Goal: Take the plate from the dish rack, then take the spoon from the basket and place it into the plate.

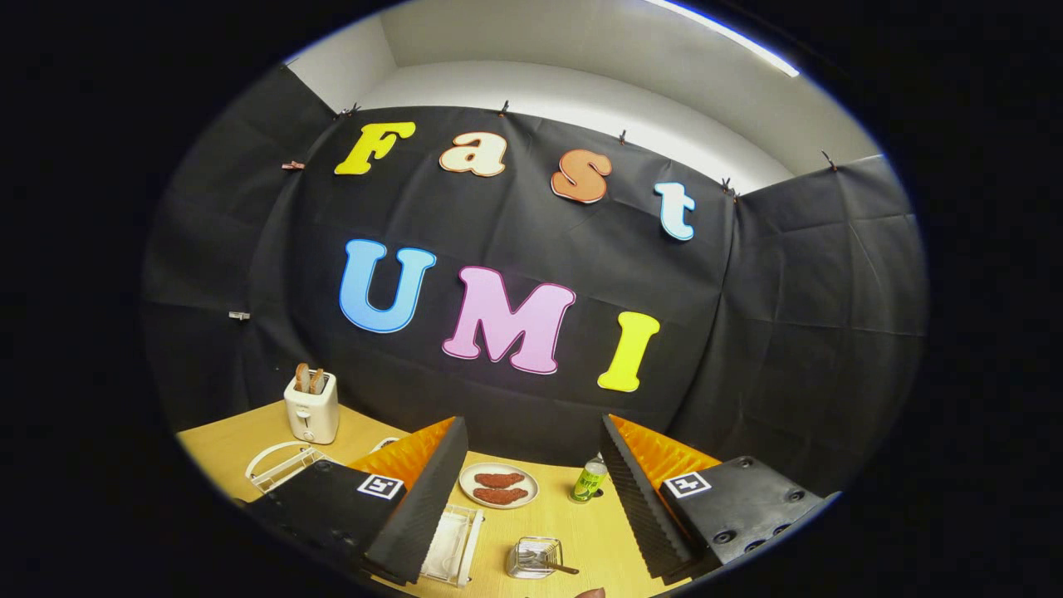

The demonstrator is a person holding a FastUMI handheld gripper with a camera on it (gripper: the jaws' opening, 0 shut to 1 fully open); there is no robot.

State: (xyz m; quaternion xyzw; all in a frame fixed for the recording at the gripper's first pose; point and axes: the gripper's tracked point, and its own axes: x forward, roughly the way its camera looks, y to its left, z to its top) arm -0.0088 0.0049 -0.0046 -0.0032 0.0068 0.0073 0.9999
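While the tool (pixel 531 498) is held high above the desk (pixel 581 531) with its fingers spread wide and nothing gripped, the dish rack (pixel 278 465) sits off beyond the left finger, beside the toaster (pixel 311 407); whether a plate is in it cannot be told. A plate (pixel 498 485) carrying food lies between the fingers and could be taken by mistake. The spoon (pixel 552 566) rests in the small basket (pixel 534 556), which could be tipped by a careless descent, as could the can (pixel 589 482).

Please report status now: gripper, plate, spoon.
Gripper open, holding nothing, above the wooden table. Clear basket with the spoon just ahead, between the fingers. Round plate with two brown pieces beyond it. Green can beside the plate.
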